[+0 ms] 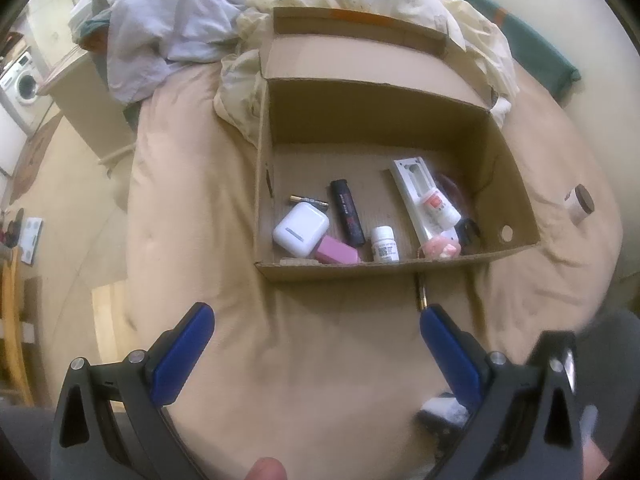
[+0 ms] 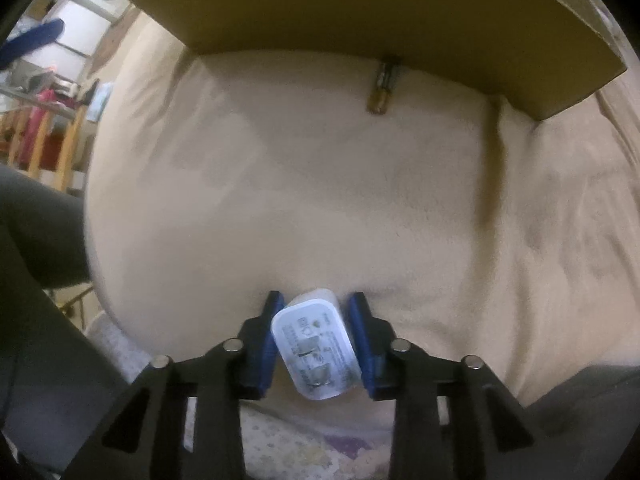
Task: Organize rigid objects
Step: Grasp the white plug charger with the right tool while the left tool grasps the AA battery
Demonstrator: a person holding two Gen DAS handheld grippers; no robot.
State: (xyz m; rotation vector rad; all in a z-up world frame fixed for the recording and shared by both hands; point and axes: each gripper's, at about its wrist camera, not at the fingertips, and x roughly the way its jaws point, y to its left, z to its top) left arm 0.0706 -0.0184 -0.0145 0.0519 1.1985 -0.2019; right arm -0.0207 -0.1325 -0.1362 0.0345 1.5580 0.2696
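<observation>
The white charger plug (image 2: 314,350), clamped askew at the bed's (image 2: 320,200) near edge by the right gripper (image 2: 314,308) while the left gripper (image 1: 316,316) is held wide and empty, could be twisted loose and dropped short of the cardboard box (image 1: 360,268) if lifted abruptly.

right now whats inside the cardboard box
In the cardboard box: a white earbud case, pink eraser, black tube, battery, small white bottle, white remote. The near wall hides the floor's front edge.
</observation>
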